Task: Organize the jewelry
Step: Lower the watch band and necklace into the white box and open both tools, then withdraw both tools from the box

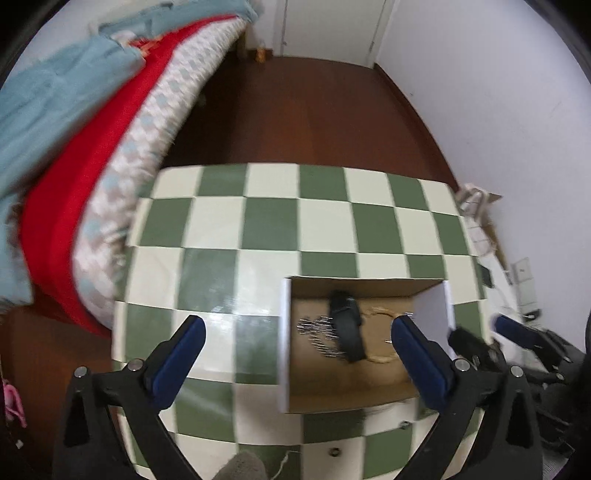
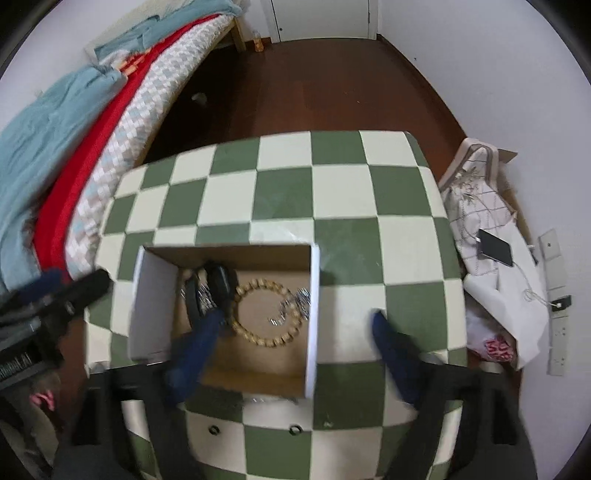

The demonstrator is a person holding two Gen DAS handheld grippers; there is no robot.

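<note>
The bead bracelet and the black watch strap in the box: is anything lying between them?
In the right wrist view, nothing lies between them: the wooden bead bracelet sits right beside the black watch strap on the cardboard box floor.

Bedroom clutter around a checkered table.
Green-white checkered table [image 2: 332,192]; bed with red blanket [image 2: 92,155] and teal cover [image 2: 48,122] left; phone [image 2: 495,248] on bag [image 2: 476,192] right; white door [image 1: 332,26].

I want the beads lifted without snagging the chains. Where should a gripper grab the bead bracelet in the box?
Judging by its pose, pinch the bead bracelet at its near arc, coming straight down from above. It lies flat as an open ring on the box floor; silver chains overlap its right side and the black watch crowds its left.
</note>
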